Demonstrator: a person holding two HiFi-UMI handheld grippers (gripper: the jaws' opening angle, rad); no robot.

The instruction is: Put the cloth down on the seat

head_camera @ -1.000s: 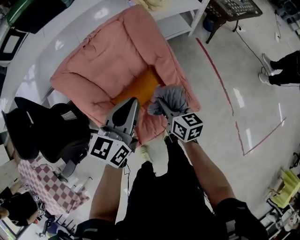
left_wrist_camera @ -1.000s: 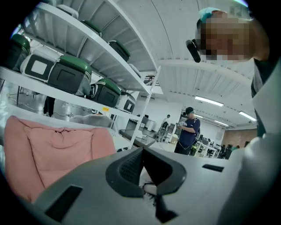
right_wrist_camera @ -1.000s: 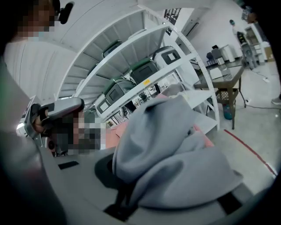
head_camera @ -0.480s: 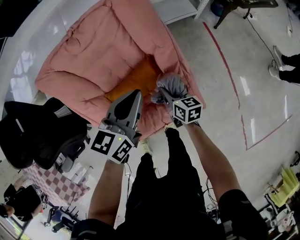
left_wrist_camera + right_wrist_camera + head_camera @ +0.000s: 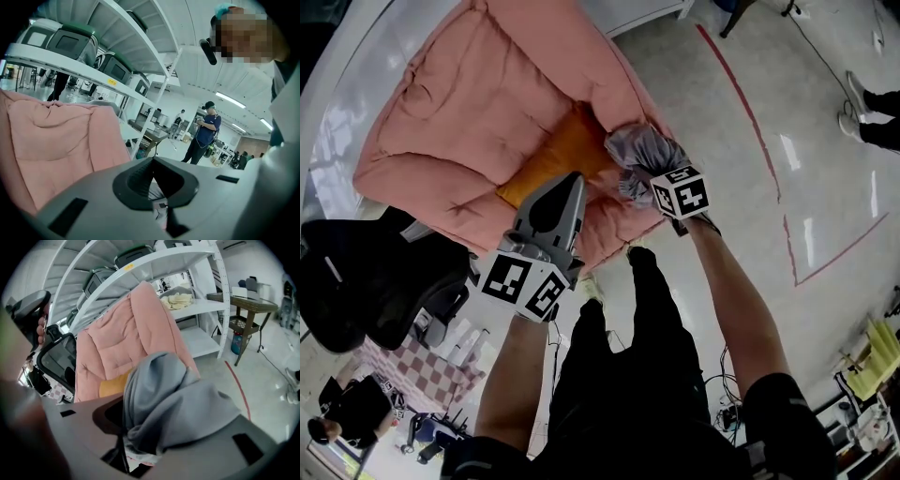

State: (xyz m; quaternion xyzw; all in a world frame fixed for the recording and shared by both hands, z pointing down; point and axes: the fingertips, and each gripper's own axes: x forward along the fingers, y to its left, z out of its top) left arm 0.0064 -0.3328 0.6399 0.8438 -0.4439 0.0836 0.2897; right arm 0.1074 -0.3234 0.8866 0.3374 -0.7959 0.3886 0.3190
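Cloth point(image 5: 639, 155), grey, one, bunched and draped over right claw point(image 5: 634, 178) at front edge of seat point(image 5: 478, 122); contact with seat not made out. Right claw jaws opening, cloth seen between them. One orange cushion point(image 5: 558, 155) lodged in pink seat's hollow, just beside cloth. Left claw point(image 5: 567, 187) closed together, nothing held, poised over seat front. One black chair point(image 5: 366, 281) placed beside seat. Red line point(image 5: 750, 112) marked on floor.

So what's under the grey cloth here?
Beneath the grey cloth is the front edge of the pink seat, beside its orange cushion. The cloth lies between the right tongs, whose jaws are opening, and hides their tips and whether it touches the seat.
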